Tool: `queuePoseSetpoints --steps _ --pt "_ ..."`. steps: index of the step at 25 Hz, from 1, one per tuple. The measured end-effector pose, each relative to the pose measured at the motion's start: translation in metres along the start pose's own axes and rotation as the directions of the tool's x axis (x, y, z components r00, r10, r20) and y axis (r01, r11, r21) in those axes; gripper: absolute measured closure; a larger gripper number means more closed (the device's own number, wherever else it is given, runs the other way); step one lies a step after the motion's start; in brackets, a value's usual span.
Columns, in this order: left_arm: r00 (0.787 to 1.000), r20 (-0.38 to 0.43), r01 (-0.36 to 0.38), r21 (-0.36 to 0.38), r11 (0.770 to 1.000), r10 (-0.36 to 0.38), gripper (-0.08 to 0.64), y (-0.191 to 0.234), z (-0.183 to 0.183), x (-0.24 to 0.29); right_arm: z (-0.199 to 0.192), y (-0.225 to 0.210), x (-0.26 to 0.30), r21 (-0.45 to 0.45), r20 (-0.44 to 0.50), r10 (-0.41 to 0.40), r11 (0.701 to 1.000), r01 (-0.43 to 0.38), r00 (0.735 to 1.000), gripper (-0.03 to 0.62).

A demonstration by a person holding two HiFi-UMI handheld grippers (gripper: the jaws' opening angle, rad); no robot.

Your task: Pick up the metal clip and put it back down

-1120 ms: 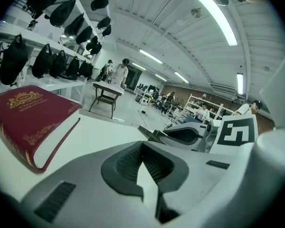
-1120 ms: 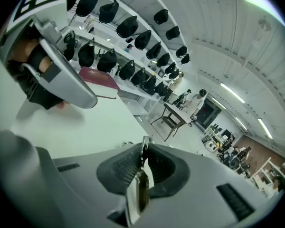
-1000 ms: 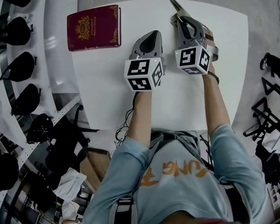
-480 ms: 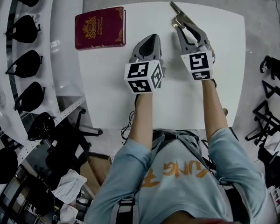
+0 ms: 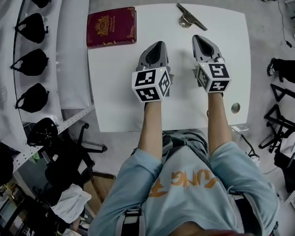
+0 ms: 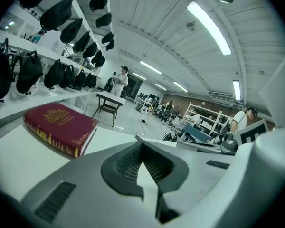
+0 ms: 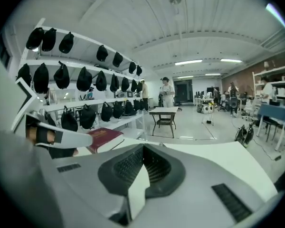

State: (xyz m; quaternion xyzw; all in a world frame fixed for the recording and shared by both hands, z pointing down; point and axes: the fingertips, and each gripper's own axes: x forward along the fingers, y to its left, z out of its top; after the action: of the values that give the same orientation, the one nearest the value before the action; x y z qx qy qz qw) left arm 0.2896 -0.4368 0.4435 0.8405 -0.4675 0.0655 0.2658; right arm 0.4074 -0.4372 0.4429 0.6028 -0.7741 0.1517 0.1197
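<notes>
The metal clip (image 5: 189, 17) lies flat on the white table (image 5: 118, 100) near its far edge, with nothing touching it. My right gripper (image 5: 199, 37) sits just short of the clip, jaws shut and empty. Level with it to the left, my left gripper (image 5: 158, 44) is also shut with nothing held. In the left gripper view the jaws (image 6: 142, 145) meet at the tip; in the right gripper view the jaws (image 7: 143, 148) are closed too. The clip does not show clearly in either gripper view.
A dark red book (image 5: 111, 27) lies at the table's far left corner, also seen in both gripper views (image 6: 61, 127) (image 7: 104, 137). A small round disc (image 5: 235, 107) sits near the table's right edge. White shelves with black bags (image 5: 32, 63) run along the left.
The right gripper, earlier at the far edge with the clip at its jaws, has let it go and drawn back. The clip now rests alone; the left gripper barely moved.
</notes>
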Motion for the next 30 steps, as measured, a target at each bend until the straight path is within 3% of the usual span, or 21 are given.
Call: queuePoseSetpoints --steps 7,18,25,30 --pt "0.999 0.051 0.013 0.018 1.000 -0.014 0.538 0.003 0.005 -0.077 0.006 0.044 -0.063 0.111 0.063 -0.070 0.992 0.063 0.996 0.563" --pt "0.983 0.163 0.064 0.151 0.987 -0.088 0.538 -0.011 0.046 -0.175 0.039 0.104 -0.149 0.105 0.170 -0.151 0.985 0.135 0.974 0.561" --pt "0.958 0.235 0.099 0.260 0.961 -0.162 0.538 -0.036 0.084 -0.205 0.077 0.120 -0.184 0.064 0.270 -0.167 0.986 0.155 0.948 0.561" --pt "0.948 0.260 0.103 0.297 0.949 -0.185 0.538 -0.044 0.093 -0.215 0.090 0.121 -0.198 0.044 0.302 -0.178 0.984 0.173 0.936 0.563"
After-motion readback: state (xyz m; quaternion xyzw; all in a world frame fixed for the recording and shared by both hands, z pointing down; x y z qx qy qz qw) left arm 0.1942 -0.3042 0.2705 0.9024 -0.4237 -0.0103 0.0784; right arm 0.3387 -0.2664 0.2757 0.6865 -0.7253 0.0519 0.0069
